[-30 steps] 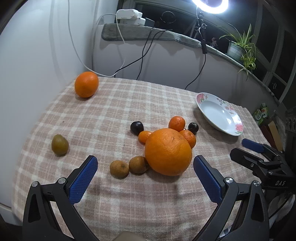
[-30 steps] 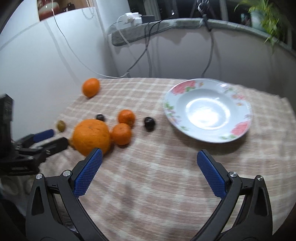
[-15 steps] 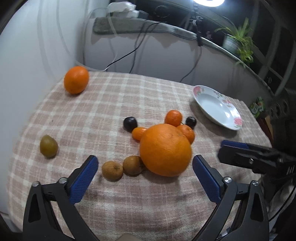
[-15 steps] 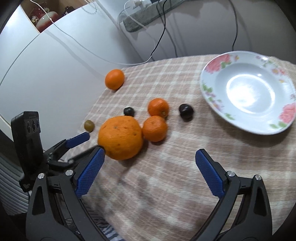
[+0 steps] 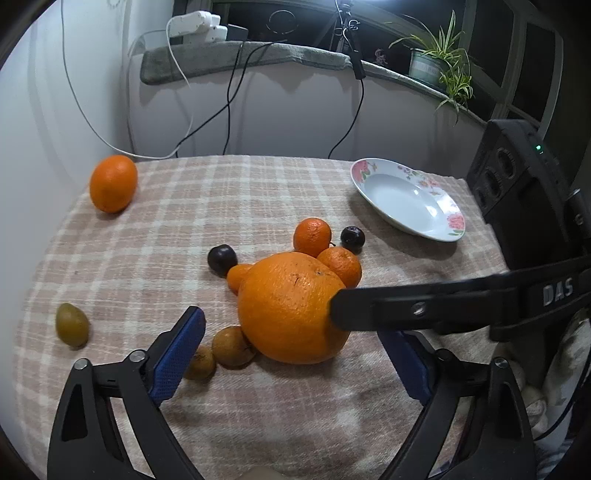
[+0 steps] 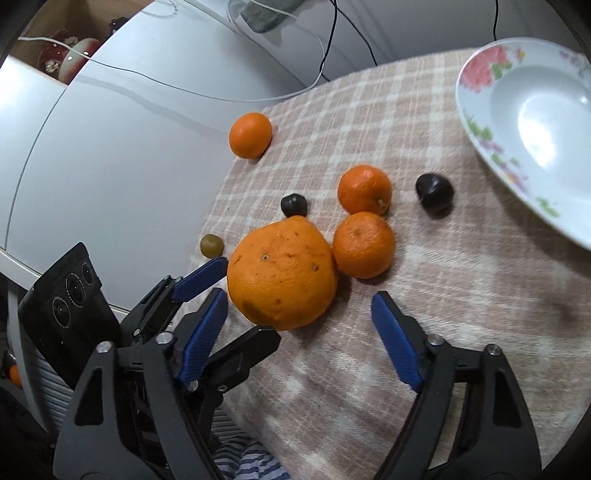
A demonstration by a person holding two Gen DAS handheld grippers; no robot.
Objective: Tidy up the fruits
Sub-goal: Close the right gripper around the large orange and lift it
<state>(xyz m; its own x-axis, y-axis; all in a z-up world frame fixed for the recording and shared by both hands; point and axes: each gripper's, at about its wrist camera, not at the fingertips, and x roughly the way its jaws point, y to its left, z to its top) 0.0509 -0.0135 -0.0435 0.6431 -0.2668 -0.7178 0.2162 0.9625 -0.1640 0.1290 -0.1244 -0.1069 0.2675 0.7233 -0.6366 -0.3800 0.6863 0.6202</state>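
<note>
Through my left camera, my left tongs [image 5: 295, 363] stand apart and are closing, the big orange [image 5: 291, 308] just ahead of the pads, untouched; the right tongs' finger crosses its right side. Through my right camera, my right tongs [image 6: 299, 336] are closing too, the big orange [image 6: 282, 273] near my left pad, not gripped. I should centre one pair on it, withdraw the other, then carry it to the plate [image 6: 476, 122].

I see a pink-and-cream checked tablecloth [image 5: 258, 192] filling the middle of the frame, a white power strip [image 5: 192, 26] with trailing cables upper left, and a green potted plant [image 5: 439, 62] upper right.
</note>
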